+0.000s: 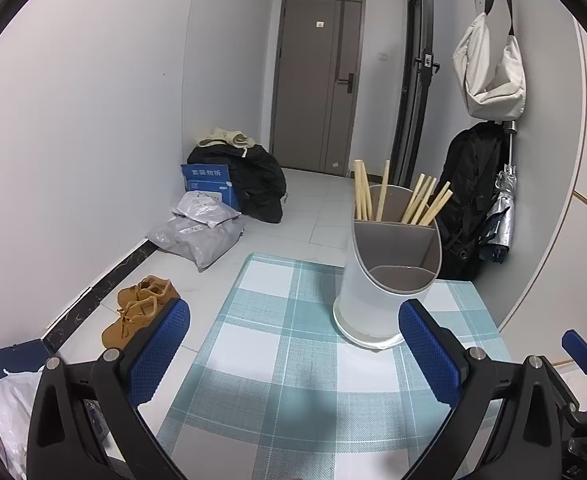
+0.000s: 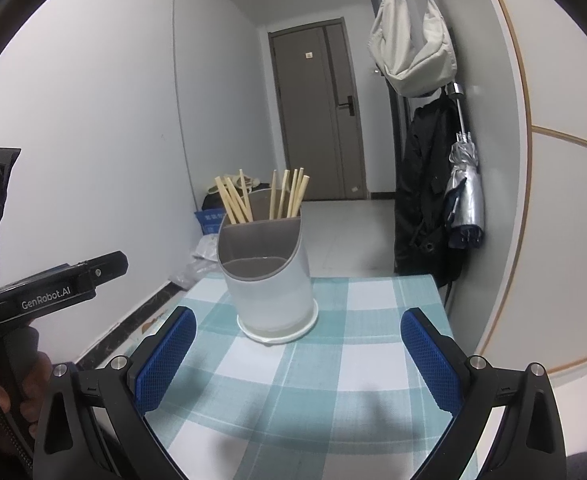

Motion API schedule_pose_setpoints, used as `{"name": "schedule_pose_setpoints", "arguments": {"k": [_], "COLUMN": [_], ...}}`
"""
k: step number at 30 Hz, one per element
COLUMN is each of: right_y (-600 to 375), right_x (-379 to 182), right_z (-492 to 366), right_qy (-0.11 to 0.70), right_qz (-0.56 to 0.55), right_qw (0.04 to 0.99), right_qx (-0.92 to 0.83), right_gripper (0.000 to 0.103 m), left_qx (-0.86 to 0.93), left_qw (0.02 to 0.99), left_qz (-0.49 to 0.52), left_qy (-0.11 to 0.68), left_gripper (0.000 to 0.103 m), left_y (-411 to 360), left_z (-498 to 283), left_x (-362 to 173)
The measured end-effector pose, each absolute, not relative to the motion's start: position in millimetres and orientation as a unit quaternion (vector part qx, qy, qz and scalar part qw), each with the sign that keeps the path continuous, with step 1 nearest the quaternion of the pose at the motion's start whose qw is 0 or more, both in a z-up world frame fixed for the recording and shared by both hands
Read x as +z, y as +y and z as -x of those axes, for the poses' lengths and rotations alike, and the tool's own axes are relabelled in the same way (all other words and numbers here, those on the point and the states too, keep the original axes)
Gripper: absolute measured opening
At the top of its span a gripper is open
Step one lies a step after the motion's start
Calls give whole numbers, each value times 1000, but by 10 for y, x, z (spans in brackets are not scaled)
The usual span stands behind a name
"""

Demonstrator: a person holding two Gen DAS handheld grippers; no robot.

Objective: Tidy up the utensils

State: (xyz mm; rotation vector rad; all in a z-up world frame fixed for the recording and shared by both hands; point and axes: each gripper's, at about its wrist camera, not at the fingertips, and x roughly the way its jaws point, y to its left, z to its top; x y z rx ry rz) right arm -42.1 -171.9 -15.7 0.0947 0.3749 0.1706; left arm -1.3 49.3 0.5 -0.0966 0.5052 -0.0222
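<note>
1. Left gripper (image 1: 293, 354) spread wide, blue pads empty, above the teal-and-white checked tablecloth (image 1: 277, 360).
2. Right gripper (image 2: 297, 358) likewise wide and empty.
3. White slant-topped plastic utensil holder (image 2: 271, 284) just ahead of both, upright.
4. Pale wooden chopsticks (image 2: 285, 196) leaning in its rear compartment.

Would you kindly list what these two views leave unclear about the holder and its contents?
- Lower ends of the chopsticks: both views, hidden behind the utensil holder wall.
- Floor of the holder's front compartment: both views, camera angle too low.
- Table near edge: both views, covered by the left tool and right tool, both open.
</note>
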Motion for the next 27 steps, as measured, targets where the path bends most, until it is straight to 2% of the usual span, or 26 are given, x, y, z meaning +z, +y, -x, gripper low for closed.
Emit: {"name": "schedule_pose_setpoints", "arguments": {"k": [27], "right_y": [-1759], "right_x": [-151], "right_z": [440], "right_qy": [186], "right_qz": [-59], "right_qw": [978], "right_qx": [75], "right_gripper": [103], "left_qx": [-9], "left_qw": [973], "left_qz": [24], "left_qy": [230], "left_gripper": [102], "left_y": [418], "left_z": [76], "left_x": [30]}}
